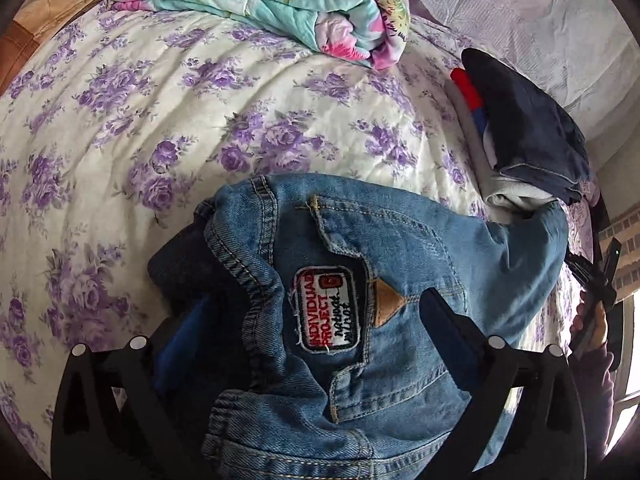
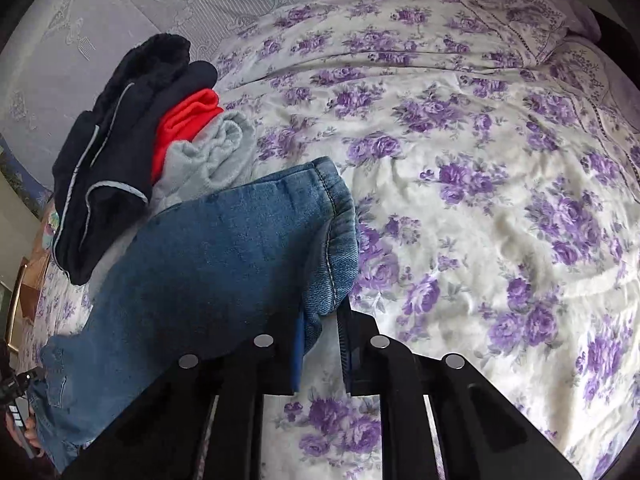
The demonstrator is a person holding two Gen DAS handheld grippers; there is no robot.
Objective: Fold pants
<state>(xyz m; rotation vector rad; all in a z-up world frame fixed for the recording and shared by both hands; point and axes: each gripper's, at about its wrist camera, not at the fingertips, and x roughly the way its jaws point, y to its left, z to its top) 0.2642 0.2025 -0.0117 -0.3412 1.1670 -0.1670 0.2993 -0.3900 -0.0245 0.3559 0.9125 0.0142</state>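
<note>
Left wrist: left gripper [image 1: 296,344] fingers spread over jeans [image 1: 400,272]; right gripper [image 2: 320,344] fingers clamp the hem.

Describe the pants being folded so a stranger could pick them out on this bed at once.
Start from the bedspread with purple flowers. The pants are the blue jeans lying in the middle of it, beside a small stack of folded clothes in navy, red and grey. Only the jeans are denim, and they carry a red, white and black sewn patch on the seat.

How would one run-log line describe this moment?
task: fold pants | jeans: on floral bedspread, beside clothes pile | left gripper: open over waist | right gripper: shut on leg hem
</note>
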